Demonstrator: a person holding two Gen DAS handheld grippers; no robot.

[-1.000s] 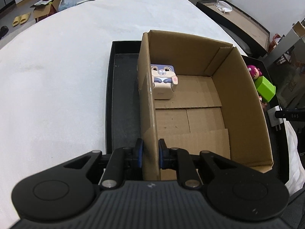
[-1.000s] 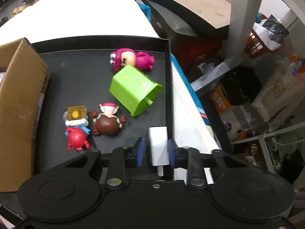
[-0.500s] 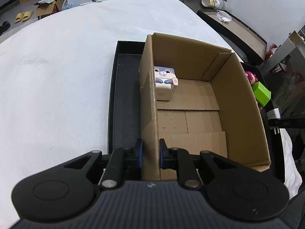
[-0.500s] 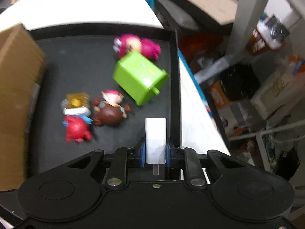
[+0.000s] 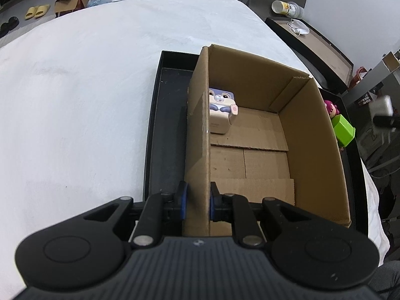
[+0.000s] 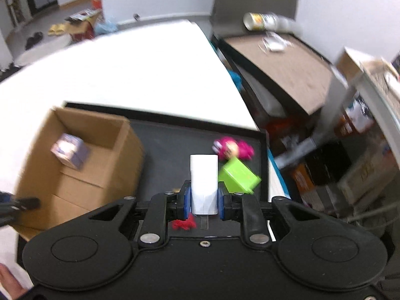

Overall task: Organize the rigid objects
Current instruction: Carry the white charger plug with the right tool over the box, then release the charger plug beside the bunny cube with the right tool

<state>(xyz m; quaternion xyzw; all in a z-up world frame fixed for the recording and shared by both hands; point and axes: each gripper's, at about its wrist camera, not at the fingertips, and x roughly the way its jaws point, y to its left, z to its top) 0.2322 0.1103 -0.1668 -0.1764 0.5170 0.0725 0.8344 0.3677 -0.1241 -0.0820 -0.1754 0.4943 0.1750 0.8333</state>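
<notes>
Left wrist view: a white desk carries a black tray holding an open cardboard box, whose left wall the left gripper pinches. Right gripper, raised above the tray, clamps a plain white charger block; fingers pressed against its sides.

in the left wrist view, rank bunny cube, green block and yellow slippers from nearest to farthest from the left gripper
1. bunny cube, inside the box against its left wall
2. green block, on the tray right of the box
3. yellow slippers, on the floor, far left
</notes>
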